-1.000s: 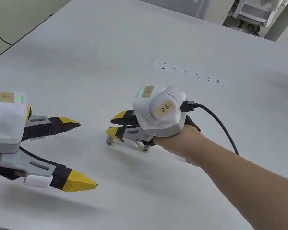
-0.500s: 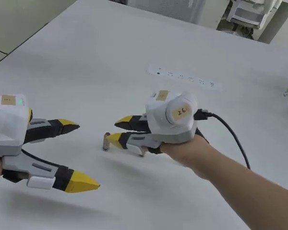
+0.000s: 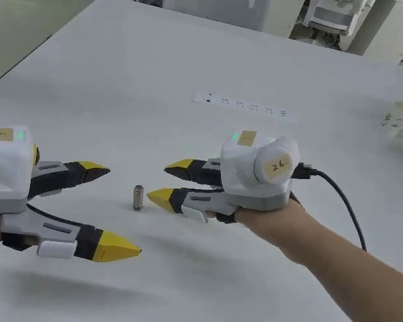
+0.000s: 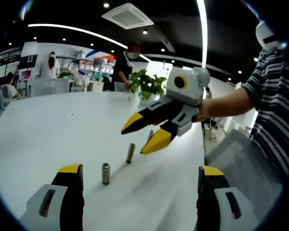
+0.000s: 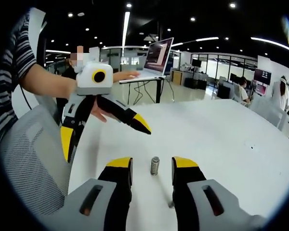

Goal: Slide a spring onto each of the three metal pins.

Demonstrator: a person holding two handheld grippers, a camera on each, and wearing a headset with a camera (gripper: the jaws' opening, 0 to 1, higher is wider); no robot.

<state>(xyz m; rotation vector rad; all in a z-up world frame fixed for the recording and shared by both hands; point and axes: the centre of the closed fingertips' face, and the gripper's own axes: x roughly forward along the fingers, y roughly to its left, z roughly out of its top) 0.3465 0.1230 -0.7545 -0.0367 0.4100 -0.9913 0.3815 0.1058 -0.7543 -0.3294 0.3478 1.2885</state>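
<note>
— how wide is the right tool (image 3: 166,181) open?
— partway. the two yellow tips sit apart with air between them. it has hold of nothing and touches nothing that i can see. a hand (image 3: 269,211) wraps its white body, and a black cable (image 3: 339,198) trails off behind it over the table (image 3: 121,80).
— and the spring?
— one spring (image 3: 138,197) stands upright on the table just in front of the lower tip, a small gap between them. from the right tool's own camera it lines up with the opening, a little beyond the tips.
— the other side?
— the left tool (image 3: 111,208) is spread much wider and is empty too. it hangs above the table with its tips pointing across. the spring lies between the two tools, nearer the right one.
— any more pieces?
— from the left tool's camera, a second coiled piece (image 4: 130,152) leans a bit further back. a third piece (image 4: 150,135) pokes up just behind the right tool's lower tip, half hidden by it. bare pins or sprung ones, i can't tell.
— anything in the way?
— bare table lies between the tips and the spring. a white power strip (image 3: 245,104) lies well apart, further back.
</note>
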